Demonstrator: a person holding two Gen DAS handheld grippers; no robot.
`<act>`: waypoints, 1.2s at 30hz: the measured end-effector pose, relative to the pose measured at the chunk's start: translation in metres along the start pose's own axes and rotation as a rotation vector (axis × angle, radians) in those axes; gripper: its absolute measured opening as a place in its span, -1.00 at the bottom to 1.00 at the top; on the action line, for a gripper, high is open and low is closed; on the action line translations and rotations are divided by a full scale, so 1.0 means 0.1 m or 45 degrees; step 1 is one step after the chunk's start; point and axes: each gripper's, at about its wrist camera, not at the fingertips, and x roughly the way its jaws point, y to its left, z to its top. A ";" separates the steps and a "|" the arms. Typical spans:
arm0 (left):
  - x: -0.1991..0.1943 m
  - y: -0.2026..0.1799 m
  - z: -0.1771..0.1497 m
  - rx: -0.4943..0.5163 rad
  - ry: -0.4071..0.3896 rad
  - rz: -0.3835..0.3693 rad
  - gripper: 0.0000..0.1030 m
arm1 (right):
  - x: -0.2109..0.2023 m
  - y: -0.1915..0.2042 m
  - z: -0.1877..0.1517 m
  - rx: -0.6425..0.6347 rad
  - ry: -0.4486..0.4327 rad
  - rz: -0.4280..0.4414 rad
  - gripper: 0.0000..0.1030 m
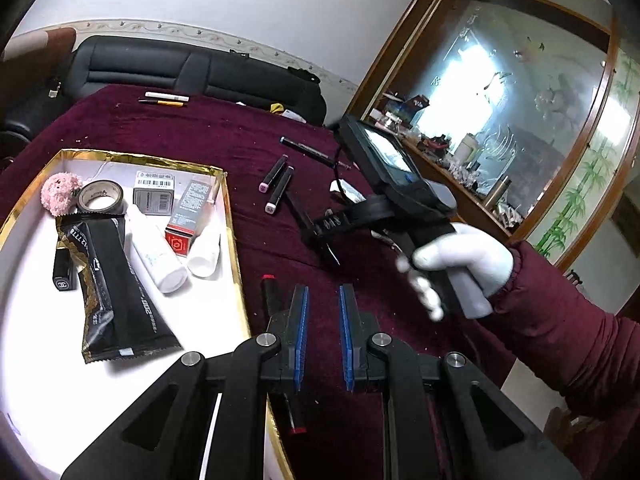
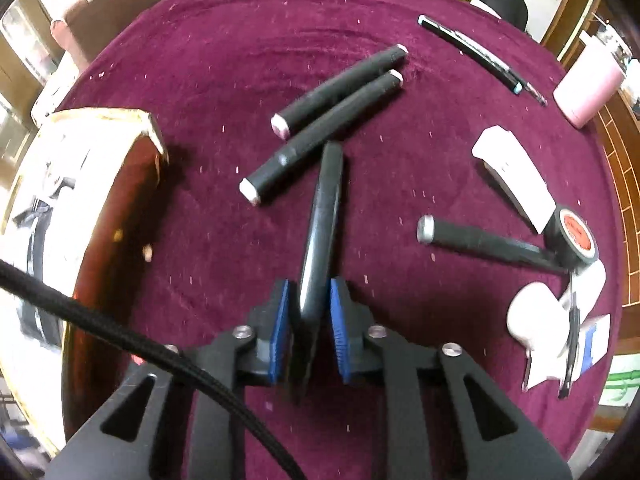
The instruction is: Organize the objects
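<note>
A gold-rimmed white tray (image 1: 230, 216) on the maroon table holds a black pouch (image 1: 116, 280), white bottles, small boxes, a tape roll and a pink pompom. My left gripper (image 1: 323, 300) is open and empty just right of the tray, over a red-capped marker (image 1: 272, 292). My right gripper (image 2: 308, 292) is shut on a flat black comb-like object (image 2: 322, 220) and holds it above the cloth; it also shows in the left wrist view (image 1: 320, 236). Two black markers (image 2: 336, 92) lie just beyond it. The tray's corner (image 2: 152, 128) is to its left.
Right of my right gripper lie a grey-capped marker (image 2: 480, 242), a black tape roll (image 2: 576, 236), white tubes (image 2: 532, 316) and a white card (image 2: 512, 176). A black pen (image 2: 468, 48) and a pink cup (image 2: 588, 88) sit farther back. Pens lie at the far edge (image 1: 166, 99).
</note>
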 end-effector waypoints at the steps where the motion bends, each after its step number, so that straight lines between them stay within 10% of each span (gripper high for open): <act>1: 0.01 -0.05 -0.01 0.010 0.010 0.009 -0.78 | 0.00 -0.01 0.01 -0.004 -0.038 -0.003 -0.50; 19: 0.87 -0.40 -0.27 0.264 0.357 0.506 -0.74 | -0.36 -0.48 -1.11 0.077 -0.115 0.335 -0.68; 29: 1.08 -0.55 -0.42 0.495 0.332 0.728 -0.42 | -0.41 -0.53 -0.82 0.171 -0.195 0.320 -0.43; 36: 0.84 -0.32 -0.27 0.265 0.329 0.442 -0.89 | -0.30 -0.32 -0.36 0.085 -0.211 0.158 -0.03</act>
